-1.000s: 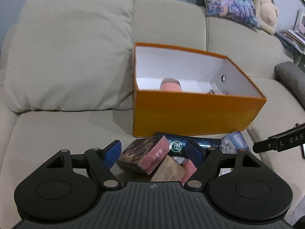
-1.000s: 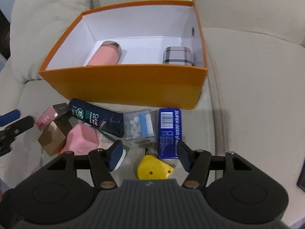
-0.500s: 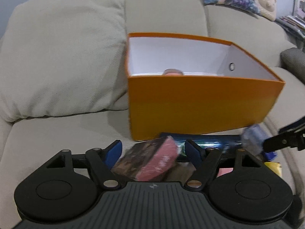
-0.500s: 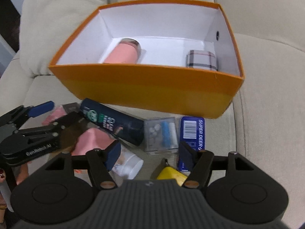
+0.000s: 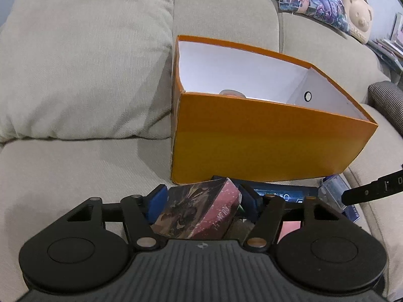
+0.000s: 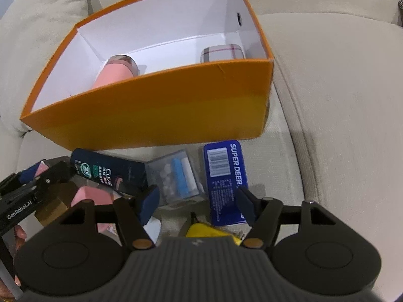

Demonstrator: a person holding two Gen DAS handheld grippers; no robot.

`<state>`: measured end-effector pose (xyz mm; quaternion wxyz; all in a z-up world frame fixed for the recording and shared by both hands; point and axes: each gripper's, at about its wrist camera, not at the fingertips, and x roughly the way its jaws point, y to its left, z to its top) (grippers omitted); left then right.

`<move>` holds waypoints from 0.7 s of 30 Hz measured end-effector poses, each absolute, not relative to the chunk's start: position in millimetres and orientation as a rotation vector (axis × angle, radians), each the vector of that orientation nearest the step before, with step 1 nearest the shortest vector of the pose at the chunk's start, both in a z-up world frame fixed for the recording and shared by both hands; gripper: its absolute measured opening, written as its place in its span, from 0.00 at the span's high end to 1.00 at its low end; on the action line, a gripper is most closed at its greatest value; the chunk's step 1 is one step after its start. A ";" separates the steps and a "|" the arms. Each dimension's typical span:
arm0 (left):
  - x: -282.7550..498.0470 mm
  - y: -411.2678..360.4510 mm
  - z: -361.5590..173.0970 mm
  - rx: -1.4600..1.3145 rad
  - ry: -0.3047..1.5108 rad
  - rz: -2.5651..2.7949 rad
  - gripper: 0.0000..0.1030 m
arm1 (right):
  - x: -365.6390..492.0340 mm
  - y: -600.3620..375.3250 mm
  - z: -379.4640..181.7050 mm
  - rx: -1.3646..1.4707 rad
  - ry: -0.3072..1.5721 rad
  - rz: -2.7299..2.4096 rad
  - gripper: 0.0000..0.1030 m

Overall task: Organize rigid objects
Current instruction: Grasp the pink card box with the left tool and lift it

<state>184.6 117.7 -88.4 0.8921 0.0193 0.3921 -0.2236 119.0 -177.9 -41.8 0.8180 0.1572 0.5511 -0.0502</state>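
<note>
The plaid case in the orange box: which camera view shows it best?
The right wrist view. It looks down into the orange box, so the plaid case shows in the far right corner, with only its base hidden by the front wall. In the left wrist view that wall hides the case completely.

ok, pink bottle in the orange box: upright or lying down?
Lying down. The pink bottle rests on its side on the orange box's floor, metallic end toward the back wall, apart from the plaid case.
</note>
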 end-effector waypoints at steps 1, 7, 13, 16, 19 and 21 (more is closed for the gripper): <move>185.9 118.6 -89.2 0.031 0.820 -0.464 0.22 | 119.2 -177.4 -41.6 0.337 1.174 -0.107 0.33; 187.4 125.3 -86.9 0.015 0.810 -0.453 0.20 | 118.0 -179.0 -40.5 0.349 1.173 -0.111 0.33; 188.4 133.7 -87.5 0.019 0.800 -0.509 0.22 | 117.9 -178.5 -37.5 0.348 1.161 -0.105 0.32; 190.0 135.5 -85.6 0.019 0.788 -0.498 0.21 | 117.1 -179.2 -37.0 0.348 1.160 -0.103 0.32; 186.2 141.2 -79.2 0.029 0.737 -0.456 0.24 | 115.9 -180.0 -37.4 0.355 1.162 -0.103 0.32; 189.4 144.3 -80.2 0.021 0.749 -0.443 0.25 | 115.5 -180.0 -38.0 0.355 1.164 -0.100 0.31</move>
